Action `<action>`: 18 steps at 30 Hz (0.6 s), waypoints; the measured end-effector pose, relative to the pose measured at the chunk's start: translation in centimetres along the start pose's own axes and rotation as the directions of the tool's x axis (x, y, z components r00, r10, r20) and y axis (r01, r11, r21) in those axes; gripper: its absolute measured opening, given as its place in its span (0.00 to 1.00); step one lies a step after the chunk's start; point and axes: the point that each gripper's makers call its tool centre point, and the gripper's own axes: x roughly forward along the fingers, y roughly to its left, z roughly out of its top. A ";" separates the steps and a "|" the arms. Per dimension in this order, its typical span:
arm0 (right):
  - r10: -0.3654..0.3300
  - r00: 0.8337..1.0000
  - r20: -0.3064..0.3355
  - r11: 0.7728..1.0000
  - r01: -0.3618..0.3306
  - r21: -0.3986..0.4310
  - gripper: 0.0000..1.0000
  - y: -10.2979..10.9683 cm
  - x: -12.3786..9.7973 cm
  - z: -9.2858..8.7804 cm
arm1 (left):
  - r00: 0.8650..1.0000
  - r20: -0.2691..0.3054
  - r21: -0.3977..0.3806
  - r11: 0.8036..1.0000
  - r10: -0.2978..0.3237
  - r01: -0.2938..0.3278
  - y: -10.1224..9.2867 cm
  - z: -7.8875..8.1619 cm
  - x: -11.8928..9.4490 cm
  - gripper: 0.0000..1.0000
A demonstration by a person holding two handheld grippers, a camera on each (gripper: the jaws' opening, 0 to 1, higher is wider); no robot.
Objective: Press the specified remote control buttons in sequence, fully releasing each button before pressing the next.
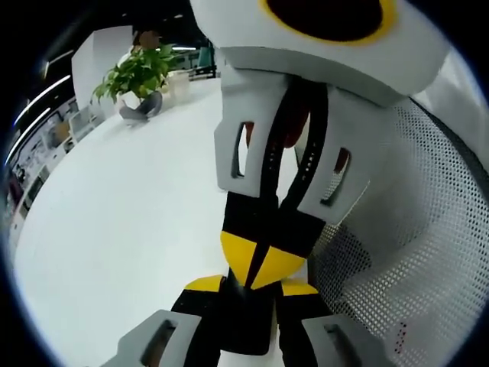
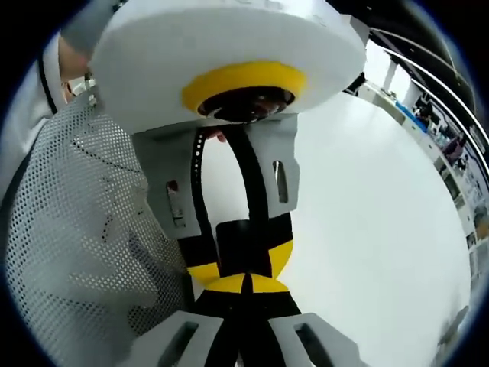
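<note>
Two grippers nose to nose here, that's basically the whole shot. The left gripper (image 1: 252, 290) has its jaws pinched narrow, yellow tips together with nothing between them, and the right gripper (image 2: 246, 287) is the same: closed up, gripping nothing. They meet tip against tip in the near middle, each one pointing at the other and looking to be touching or as good as touching. Just beside them, on the right in the left gripper view, sits a white perforated mesh (image 1: 412, 229); hard to say what it belongs to. Past that is a plain white table (image 1: 130, 229) running off to the far side, with a potted plant (image 1: 137, 73) at the far left end and some shelves (image 1: 30, 153) beyond the table's left edge. As for the remote, its place can't be told from these pictures, so none of the button presses look underway; this reads like a start-of-task or resting pose. Next move, as a guess: the person pulls the two tips apart, swings the cameras onto the remote so it's in the workspace, then brings one closed tip down on the first button and lifts fully off before the next.
</note>
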 end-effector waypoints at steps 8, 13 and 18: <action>0.032 0.996 0.083 0.993 -0.041 0.111 0.00 -0.2 -0.1 0.2 | 1.000 -0.006 0.001 1.000 -0.003 0.003 0.0 0.0 0.0 0.25; 0.053 0.990 0.127 0.980 -0.076 0.183 0.03 -0.1 -0.6 -0.2 | 1.000 -0.016 0.008 1.000 -0.009 0.009 0.0 0.0 0.0 0.25; 0.032 0.994 0.102 0.974 -0.054 0.219 0.17 -0.8 -1.5 -1.8 | 1.000 -0.020 0.014 1.000 -0.014 0.015 0.0 0.0 0.0 0.25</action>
